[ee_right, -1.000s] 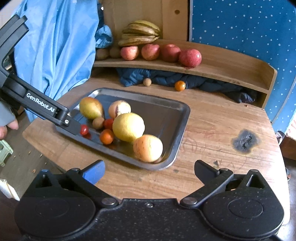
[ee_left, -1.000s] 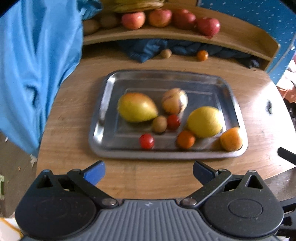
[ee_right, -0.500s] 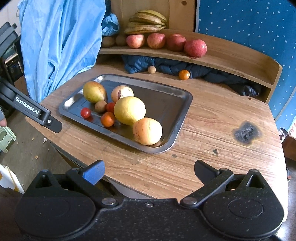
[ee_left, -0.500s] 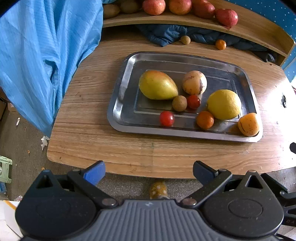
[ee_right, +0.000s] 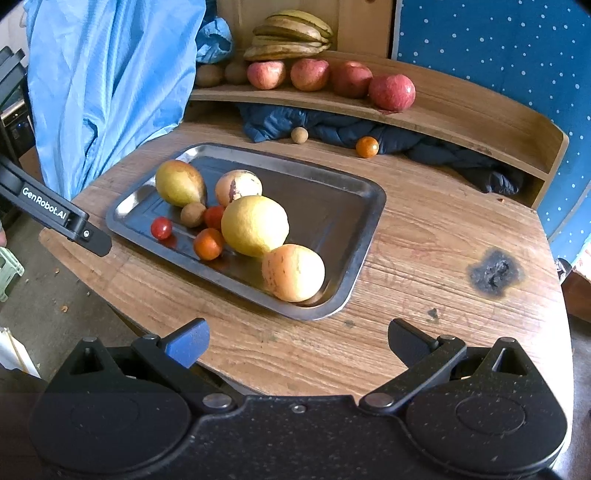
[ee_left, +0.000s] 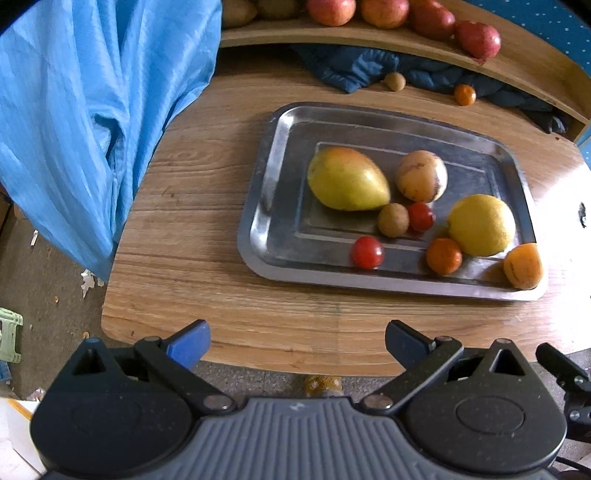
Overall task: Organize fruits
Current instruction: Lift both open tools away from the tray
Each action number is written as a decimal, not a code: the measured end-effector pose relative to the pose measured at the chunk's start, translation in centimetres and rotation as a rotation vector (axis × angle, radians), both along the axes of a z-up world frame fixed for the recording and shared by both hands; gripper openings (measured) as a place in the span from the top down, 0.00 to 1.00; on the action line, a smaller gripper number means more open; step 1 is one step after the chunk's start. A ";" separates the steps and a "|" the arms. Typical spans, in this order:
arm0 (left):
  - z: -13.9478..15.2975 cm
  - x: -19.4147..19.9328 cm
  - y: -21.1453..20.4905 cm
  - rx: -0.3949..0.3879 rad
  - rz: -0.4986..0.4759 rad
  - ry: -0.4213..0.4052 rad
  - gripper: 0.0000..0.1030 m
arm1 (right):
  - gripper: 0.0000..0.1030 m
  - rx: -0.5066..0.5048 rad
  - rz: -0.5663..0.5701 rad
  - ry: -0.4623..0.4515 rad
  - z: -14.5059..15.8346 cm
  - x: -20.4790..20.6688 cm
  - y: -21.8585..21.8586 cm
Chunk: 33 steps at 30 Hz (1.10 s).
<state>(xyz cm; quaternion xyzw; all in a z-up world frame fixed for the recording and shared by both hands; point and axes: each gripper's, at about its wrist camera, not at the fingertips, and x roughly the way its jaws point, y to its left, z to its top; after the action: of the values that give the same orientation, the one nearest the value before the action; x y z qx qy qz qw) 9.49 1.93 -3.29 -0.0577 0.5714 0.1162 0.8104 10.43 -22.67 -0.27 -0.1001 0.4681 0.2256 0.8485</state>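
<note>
A steel tray (ee_left: 269,192) (ee_right: 369,221) lies on the wooden table. It holds a yellow-green mango (ee_left: 347,179) (ee_right: 179,183), a lemon (ee_left: 482,225) (ee_right: 255,225), a tan round fruit (ee_left: 421,175) (ee_right: 238,186), an orange-yellow fruit (ee_left: 522,266) (ee_right: 293,273), a small brown fruit (ee_left: 393,220), cherry tomatoes (ee_left: 367,252) (ee_right: 161,228) and a small orange (ee_left: 443,256) (ee_right: 208,243). My left gripper (ee_left: 297,341) hangs open over the table's near edge, short of the tray. My right gripper (ee_right: 299,341) is open and empty above the near right tabletop.
A curved wooden shelf (ee_right: 461,114) at the back carries red apples (ee_right: 391,92), bananas (ee_right: 291,35) and brown fruits. A small orange (ee_right: 366,146) and a brown ball (ee_right: 299,134) lie by dark cloth (ee_right: 332,125). Blue fabric (ee_left: 92,110) hangs left. A burn mark (ee_right: 495,271) scars the table.
Both grippers have pulled back from the tray over the last second; the left one then drifted left and slightly closer. No fruit has moved. Both stay open.
</note>
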 end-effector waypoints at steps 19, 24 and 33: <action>-0.7 3.3 2.8 -0.014 0.002 -0.005 0.00 | 0.01 0.018 -0.018 -0.016 -0.2 3.3 2.1; -0.6 4.5 3.4 -0.019 -0.005 -0.015 0.01 | 0.01 0.020 -0.032 -0.024 0.0 4.2 2.3; -0.4 6.4 4.3 -0.002 -0.040 -0.038 0.00 | 0.01 0.056 -0.058 -0.033 -0.3 5.9 3.4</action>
<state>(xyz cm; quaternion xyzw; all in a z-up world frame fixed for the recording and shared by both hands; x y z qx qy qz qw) 15.92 6.20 -3.65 -0.0491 0.5570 0.0985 0.8232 16.37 -19.28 -0.61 -0.0662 0.4500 0.2124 0.8648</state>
